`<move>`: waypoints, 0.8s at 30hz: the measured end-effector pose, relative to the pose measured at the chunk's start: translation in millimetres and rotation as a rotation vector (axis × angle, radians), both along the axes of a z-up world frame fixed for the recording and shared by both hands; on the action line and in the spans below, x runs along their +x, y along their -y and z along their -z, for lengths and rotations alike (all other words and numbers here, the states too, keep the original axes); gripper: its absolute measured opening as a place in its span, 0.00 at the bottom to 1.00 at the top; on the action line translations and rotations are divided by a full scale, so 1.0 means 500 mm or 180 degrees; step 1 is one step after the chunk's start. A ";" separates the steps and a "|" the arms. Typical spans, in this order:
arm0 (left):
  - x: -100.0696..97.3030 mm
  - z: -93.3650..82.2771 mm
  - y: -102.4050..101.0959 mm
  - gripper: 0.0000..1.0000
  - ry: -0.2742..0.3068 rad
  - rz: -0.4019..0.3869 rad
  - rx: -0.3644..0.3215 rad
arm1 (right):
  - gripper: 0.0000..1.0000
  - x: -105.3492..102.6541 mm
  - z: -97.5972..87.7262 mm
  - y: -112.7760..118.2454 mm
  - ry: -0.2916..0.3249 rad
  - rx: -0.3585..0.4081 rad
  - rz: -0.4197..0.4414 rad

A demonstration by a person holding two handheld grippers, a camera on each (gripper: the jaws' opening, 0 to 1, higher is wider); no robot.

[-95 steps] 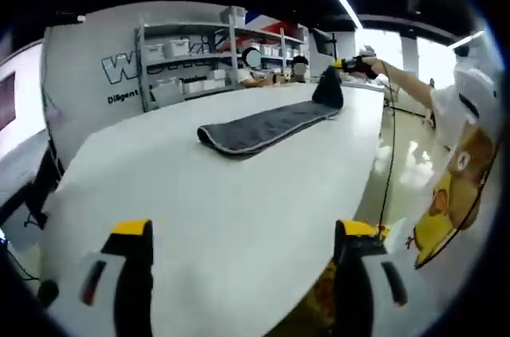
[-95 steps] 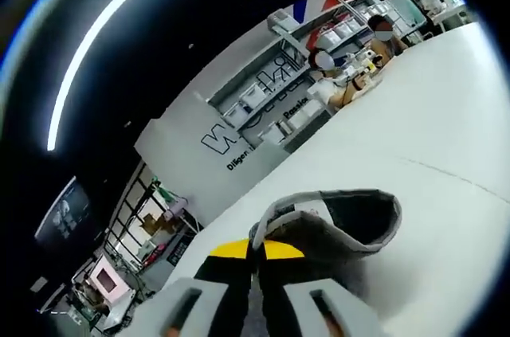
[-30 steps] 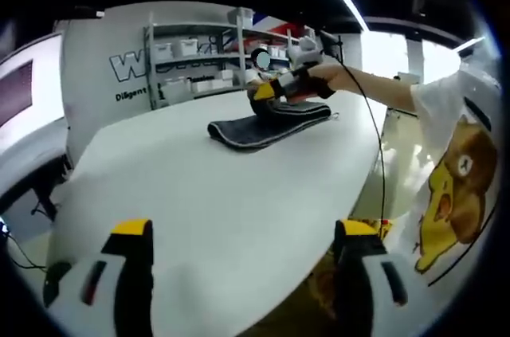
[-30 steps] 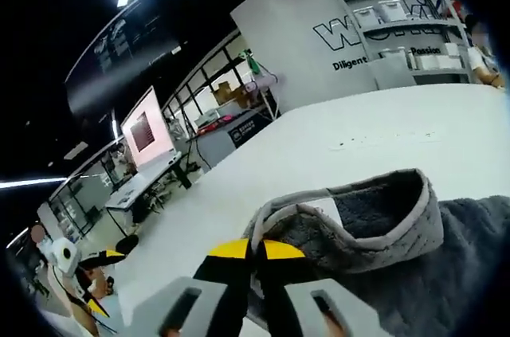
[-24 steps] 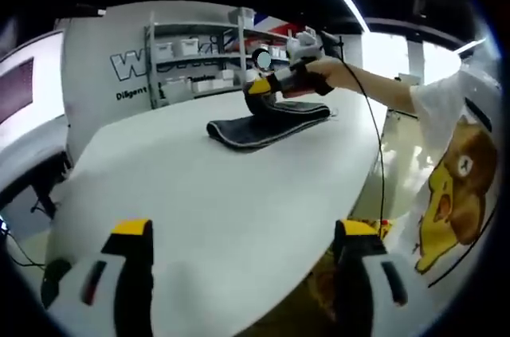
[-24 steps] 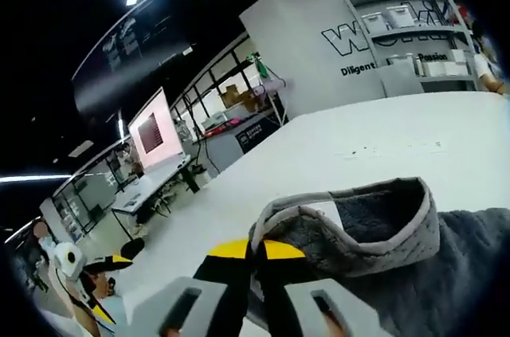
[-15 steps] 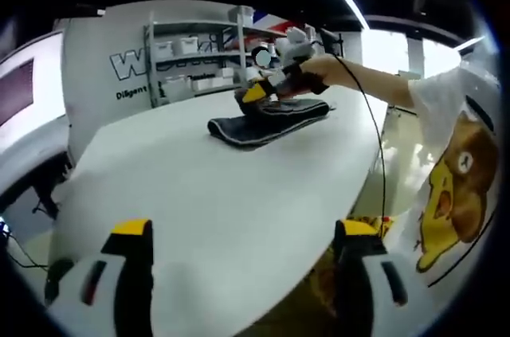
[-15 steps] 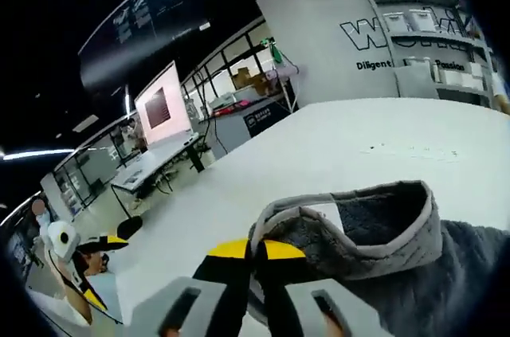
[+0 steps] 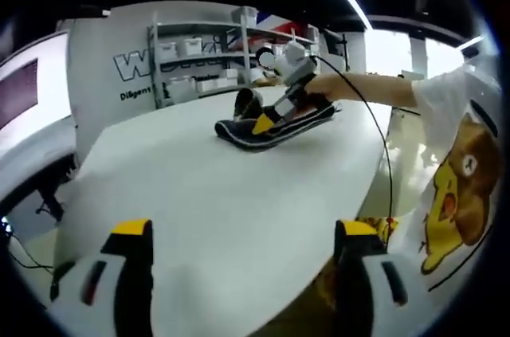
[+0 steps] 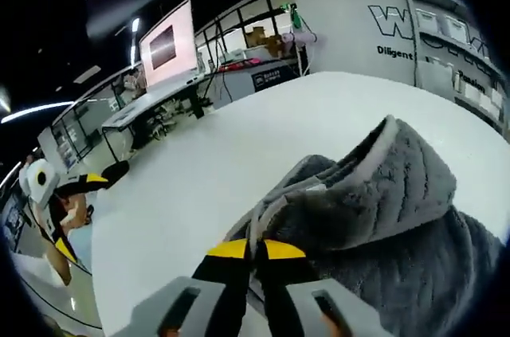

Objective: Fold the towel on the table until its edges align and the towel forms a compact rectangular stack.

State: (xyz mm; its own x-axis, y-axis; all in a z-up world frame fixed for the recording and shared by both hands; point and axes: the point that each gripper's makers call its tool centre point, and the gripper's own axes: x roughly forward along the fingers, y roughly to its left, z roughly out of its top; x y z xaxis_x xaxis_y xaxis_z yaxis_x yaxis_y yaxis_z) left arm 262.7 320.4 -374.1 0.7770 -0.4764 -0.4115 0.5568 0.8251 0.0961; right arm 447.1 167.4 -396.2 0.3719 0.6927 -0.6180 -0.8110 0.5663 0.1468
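The towel lies on the white worktop, towards the worktop's far side as the left gripper view has it, its long axis running from the near left up to the far right. It is a dark grey, plush cloth with a paler grey binding along the edge, already doubled into a narrow band.

The right gripper is much the nearer of the two: its jaws are closed on the towel's bound edge, and the pinched end curls up and over the layers beneath it. In the left gripper view this same gripper sits low over the towel's left end, at the end of the person's outstretched arm. The lifted end thus appears to be carried along the long axis, towards the towel's left end; judged from this, the fold is about to be laid down, and the coming move turns on matching the held edge to the edge below it.

The left gripper hangs well apart from the towel, over the near edge of the worktop, its jaws wide and holding nothing. In the right gripper view it appears beyond the worktop's far-left edge, in the person's hand.
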 end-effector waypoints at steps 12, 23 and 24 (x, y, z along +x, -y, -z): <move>-0.002 0.004 -0.003 0.99 -0.0012 -0.0026 -0.0015 | 0.05 -0.012 0.013 -0.012 0.0365 -0.0556 -0.0322; -0.012 0.008 -0.002 0.99 -0.0036 -0.0051 -0.0011 | 0.21 -0.053 0.015 -0.019 0.0101 -0.0407 -0.0376; -0.013 0.008 -0.002 0.99 -0.0038 -0.0056 -0.0011 | 0.24 -0.059 0.015 -0.021 0.0046 -0.0361 -0.0370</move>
State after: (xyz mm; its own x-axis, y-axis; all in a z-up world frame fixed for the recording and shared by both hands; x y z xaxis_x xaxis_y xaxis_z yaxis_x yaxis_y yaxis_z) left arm 256.4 321.4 -378.2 0.7802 -0.4643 -0.4191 0.5434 0.8350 0.0866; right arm 417.7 178.1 -403.5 0.3025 0.6577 -0.6899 -0.8737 0.4807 0.0752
